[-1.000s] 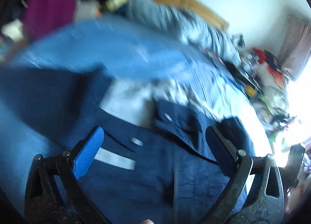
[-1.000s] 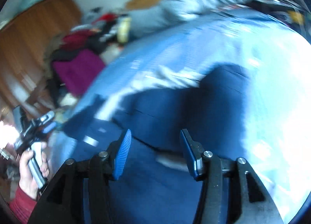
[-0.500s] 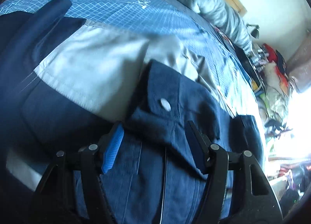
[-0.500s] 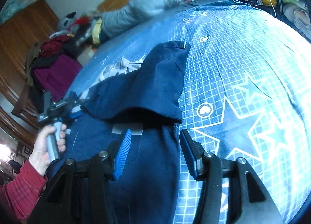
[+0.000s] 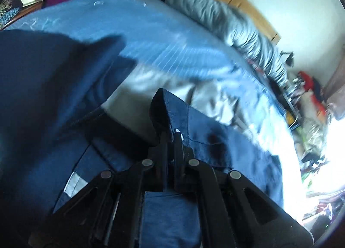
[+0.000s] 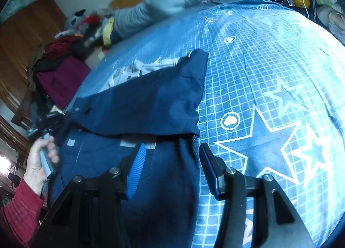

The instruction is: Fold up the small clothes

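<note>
A small navy garment point(image 6: 151, 101) with a pale grey inner part point(image 6: 138, 69) lies on the blue patterned bedspread point(image 6: 269, 58). One navy flap is folded across it. In the left wrist view my left gripper point(image 5: 170, 133) is shut on a navy fold of the garment point(image 5: 166, 105), next to a white snap button. The left gripper also shows in the right wrist view point(image 6: 49, 118), held in a hand at the garment's left edge. My right gripper point(image 6: 172, 161) is open and empty, just above the garment's near right part.
A grey duvet point(image 6: 172, 2) lies along the far side of the bed. Piled clothes and a maroon cloth point(image 6: 60, 80) sit at the left by a wooden wardrobe point(image 6: 23, 32). Clutter point(image 5: 306, 97) lines the bright right side.
My left gripper has closed on the navy fold by the snap button and lifted it. The right gripper stays open and has moved little.
</note>
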A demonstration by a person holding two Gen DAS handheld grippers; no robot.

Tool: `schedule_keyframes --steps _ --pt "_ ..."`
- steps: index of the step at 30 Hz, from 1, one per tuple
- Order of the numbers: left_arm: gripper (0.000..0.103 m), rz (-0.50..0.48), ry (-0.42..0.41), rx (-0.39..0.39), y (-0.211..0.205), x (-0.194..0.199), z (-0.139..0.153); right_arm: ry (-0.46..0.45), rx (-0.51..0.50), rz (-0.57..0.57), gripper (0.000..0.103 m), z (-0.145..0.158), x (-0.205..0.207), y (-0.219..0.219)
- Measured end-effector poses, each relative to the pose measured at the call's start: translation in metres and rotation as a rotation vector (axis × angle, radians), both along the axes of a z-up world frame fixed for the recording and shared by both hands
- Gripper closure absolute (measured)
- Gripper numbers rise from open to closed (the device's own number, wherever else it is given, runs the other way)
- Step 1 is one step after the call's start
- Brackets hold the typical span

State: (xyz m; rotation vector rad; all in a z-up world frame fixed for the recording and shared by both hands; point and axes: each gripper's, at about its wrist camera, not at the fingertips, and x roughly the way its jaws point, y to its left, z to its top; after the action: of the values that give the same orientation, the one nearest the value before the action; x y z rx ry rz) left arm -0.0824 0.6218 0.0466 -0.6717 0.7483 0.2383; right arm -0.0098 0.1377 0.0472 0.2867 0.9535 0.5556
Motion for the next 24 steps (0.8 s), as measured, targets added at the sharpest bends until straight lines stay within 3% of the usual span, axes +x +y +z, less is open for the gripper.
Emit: schedule_keyframes --steps 7,9,10,14,16,21,23,24 --pt "0.099 0.034 0.000 0.019 0.007 -0.003 -0.004 -0.003 0.091 -0.040 0.048 -0.001 0.025 -0.004" --pt "0.099 0.037 0.003 0.030 0.009 0.003 0.000 -0.004 0.094 -0.014 0.081 -0.004 0.032 0.003" --pt "0.099 0.044 0.003 0.035 0.011 0.004 -0.001 0.000 0.082 0.005 0.084 -0.008 0.035 0.009" --pt "0.099 0.102 0.010 0.025 0.033 -0.006 0.001 0.093 -0.012 0.085 0.087 -0.039 0.048 0.035" --pt "0.099 0.112 -0.006 0.031 0.042 -0.019 0.009 0.081 0.012 0.089 0.083 -0.030 0.046 0.033" --pt "0.099 0.139 -0.041 0.039 0.054 -0.044 0.026 -0.047 0.088 0.054 0.072 0.005 0.051 0.014" --pt "0.098 0.164 -0.061 0.046 0.061 -0.054 0.034 0.001 0.040 0.039 0.072 -0.013 0.068 0.016" --pt "0.096 0.186 -0.066 0.066 0.066 -0.060 0.040 0.065 -0.016 0.058 0.077 -0.027 0.078 0.026"
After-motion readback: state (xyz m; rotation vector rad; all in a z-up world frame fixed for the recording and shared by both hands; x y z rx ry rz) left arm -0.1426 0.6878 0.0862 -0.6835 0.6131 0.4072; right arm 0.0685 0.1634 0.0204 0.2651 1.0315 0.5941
